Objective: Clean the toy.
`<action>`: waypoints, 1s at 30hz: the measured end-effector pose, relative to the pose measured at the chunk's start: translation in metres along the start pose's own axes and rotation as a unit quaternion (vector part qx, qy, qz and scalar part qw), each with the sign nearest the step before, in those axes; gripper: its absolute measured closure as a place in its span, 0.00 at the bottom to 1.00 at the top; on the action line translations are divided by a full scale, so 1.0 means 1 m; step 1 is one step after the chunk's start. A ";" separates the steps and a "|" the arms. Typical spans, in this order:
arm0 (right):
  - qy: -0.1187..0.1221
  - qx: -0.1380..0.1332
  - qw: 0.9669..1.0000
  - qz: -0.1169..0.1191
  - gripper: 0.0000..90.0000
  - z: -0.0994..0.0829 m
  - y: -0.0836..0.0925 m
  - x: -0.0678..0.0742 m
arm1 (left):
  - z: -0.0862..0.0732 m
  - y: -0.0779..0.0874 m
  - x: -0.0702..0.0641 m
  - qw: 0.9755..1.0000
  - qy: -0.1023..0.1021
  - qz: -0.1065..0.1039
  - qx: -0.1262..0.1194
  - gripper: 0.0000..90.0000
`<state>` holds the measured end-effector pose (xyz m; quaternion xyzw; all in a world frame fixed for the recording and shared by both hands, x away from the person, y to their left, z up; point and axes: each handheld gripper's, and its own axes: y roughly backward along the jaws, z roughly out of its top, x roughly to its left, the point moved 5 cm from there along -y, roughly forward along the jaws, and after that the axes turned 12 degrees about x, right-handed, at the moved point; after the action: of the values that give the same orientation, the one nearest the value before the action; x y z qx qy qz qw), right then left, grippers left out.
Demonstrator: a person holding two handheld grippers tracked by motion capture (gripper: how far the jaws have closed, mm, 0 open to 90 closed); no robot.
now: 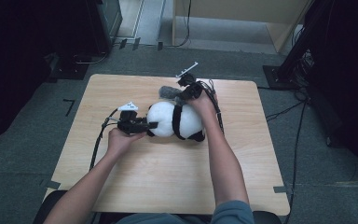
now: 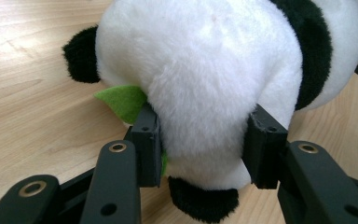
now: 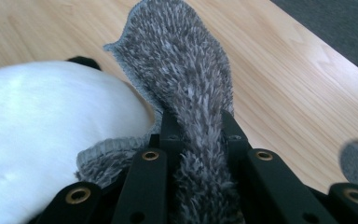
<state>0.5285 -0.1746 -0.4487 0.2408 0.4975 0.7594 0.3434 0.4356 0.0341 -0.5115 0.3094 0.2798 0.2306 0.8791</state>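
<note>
Panda plush (image 2: 205, 79) | left gripper (image 2: 205, 144) clamps it, green leaf (image 2: 121, 100) beside | right gripper (image 3: 200, 135) clamps grey cloth (image 3: 182, 70)

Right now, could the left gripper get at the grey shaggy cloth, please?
Probably not: the left gripper is clamped on the plush panda, whose body lies between it and the grey shaggy cloth that the right gripper pinches.

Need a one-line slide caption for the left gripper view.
Left gripper clamped on a plush panda's white body, green felt leaf beside one jaw, on the wooden table.
</note>
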 end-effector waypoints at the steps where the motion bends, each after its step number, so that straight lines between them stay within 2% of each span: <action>1: -0.005 -0.004 1.000 -0.002 0.86 -0.004 0.002 -0.004 | 0.000 0.000 0.000 1.000 -0.001 0.000 0.001 0.62; 5: -0.030 -0.007 0.999 -0.008 0.86 -0.019 0.007 -0.022 | 0.000 0.001 -0.001 1.000 -0.001 0.000 0.003 0.62; 9: -0.067 -0.004 0.998 0.005 0.86 -0.035 0.008 -0.038 | 0.000 0.000 0.000 1.000 -0.001 -0.001 0.001 0.62; 11: -0.078 -0.012 0.997 0.000 0.86 -0.043 0.007 -0.045 | 0.000 0.000 0.000 1.000 0.000 -0.001 0.001 0.62; 16: -0.115 0.012 0.993 0.007 0.86 -0.065 -0.005 -0.061 | -0.001 0.001 0.001 1.000 0.002 -0.003 0.001 0.62; 18: -0.123 -0.002 0.992 0.010 0.86 -0.070 -0.007 -0.063 | -0.001 0.001 0.001 1.000 0.002 -0.004 0.000 0.62; 21: -0.144 -0.013 0.989 0.024 0.86 -0.073 -0.002 -0.065 | -0.001 0.001 0.001 1.000 0.002 -0.004 0.003 0.62; 25: -0.124 -0.053 0.991 0.007 0.87 -0.064 0.017 -0.060 | -0.002 0.001 0.001 1.000 0.006 -0.004 -0.002 0.61; 30: -0.101 -0.060 0.993 -0.004 0.86 -0.051 0.036 -0.051 | -0.002 0.001 0.000 1.000 0.009 -0.003 0.000 0.61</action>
<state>0.5157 -0.2532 -0.4363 0.2930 0.4147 0.7586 0.4083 0.4338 0.0360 -0.5121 0.3067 0.2887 0.2308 0.8771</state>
